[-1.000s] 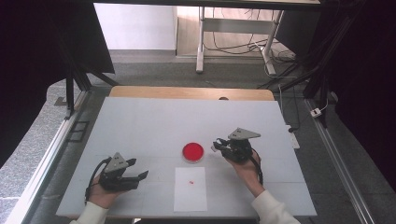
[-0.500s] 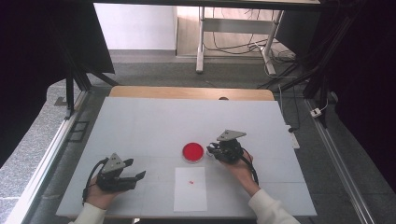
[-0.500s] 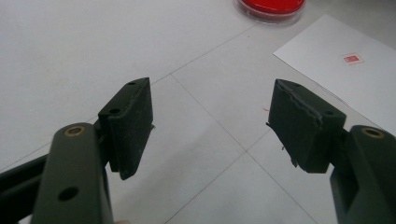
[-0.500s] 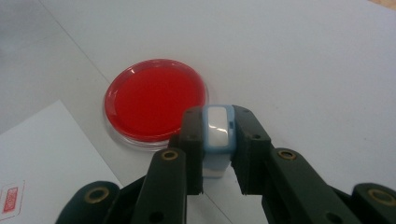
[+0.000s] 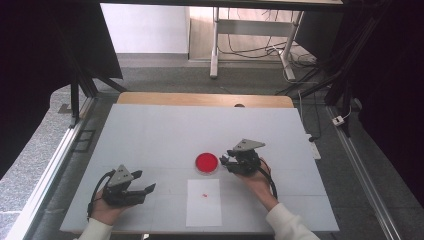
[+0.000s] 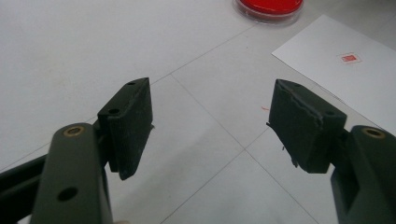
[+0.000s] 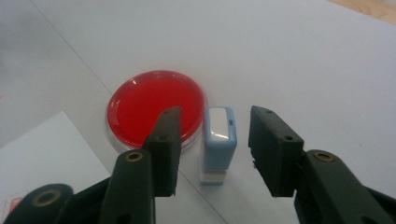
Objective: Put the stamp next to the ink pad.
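The right tool (image 7: pixel 212 154) has just been opening: its jaws now stand apart on either side of a small light-blue stamp (image 7: pixel 218 142), with a clear gap between each pad and the stamp's body, so nothing is gripped. The stamp stands upright on the white surface (image 7: pixel 299 56), its white top panel facing the camera and its pale base on the surface. No lettering can be read on it; a small dark mark on the top panel is too small to make out. Just beside the stamp, touching or nearly touching its side, lies a round red ink pad (image 7: pixel 156 107) in a clear shallow dish.

In the high view the right tool (image 5: pixel 226 162) sits just to the right of the red ink pad (image 5: pixel 206 162), held from below by the person's right hand (image 5: pixel 257 179). In front of the pad, nearer the person, lies a white sheet of paper (image 5: pixel 204 207) carrying one small red stamped mark (image 5: pixel 204 194). In the left gripper view that mark (image 6: pixel 349 58) shows as a little red rectangle, its writing too fine to read.

The left tool (image 5: pixel 145 190) rests low over the surface at the near left, well apart from the pad and paper, its jaws open and empty (image 6: pixel 210 126).
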`<state>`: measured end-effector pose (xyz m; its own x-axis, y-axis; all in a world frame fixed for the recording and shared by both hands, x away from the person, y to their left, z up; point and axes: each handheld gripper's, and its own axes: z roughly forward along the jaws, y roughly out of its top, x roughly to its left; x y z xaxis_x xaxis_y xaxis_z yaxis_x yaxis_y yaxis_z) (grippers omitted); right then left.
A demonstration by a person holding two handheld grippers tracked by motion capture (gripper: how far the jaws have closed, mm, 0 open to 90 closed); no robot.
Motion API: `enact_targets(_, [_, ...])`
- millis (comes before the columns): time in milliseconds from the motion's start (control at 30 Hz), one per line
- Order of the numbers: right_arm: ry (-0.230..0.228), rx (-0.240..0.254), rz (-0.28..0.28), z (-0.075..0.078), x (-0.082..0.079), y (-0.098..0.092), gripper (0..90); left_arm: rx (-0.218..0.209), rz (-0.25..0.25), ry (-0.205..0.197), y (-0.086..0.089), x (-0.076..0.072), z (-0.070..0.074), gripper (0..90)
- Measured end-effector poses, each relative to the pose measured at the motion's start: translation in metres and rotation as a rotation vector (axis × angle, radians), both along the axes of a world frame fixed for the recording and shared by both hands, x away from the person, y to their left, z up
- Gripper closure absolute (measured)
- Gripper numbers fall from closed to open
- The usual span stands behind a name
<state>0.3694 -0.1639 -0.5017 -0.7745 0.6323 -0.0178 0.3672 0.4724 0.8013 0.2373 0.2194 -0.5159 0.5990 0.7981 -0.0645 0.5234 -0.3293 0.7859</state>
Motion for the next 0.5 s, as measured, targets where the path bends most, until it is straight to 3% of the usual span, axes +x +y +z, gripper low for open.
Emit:
enact_targets(267, [-0.048, 0.075, 0.022, 0.011, -0.012, -0.016, 44.9, -0.002, 0.0, 0.001, 0.001, 0.001, -0.001, 30.8])
enact_targets(500, [-0.1, 0.096, 0.026, 0.015, -0.029, -0.033, 43.0, -0.002, 0.001, -0.004, 0.002, 0.0, -0.001, 30.4])
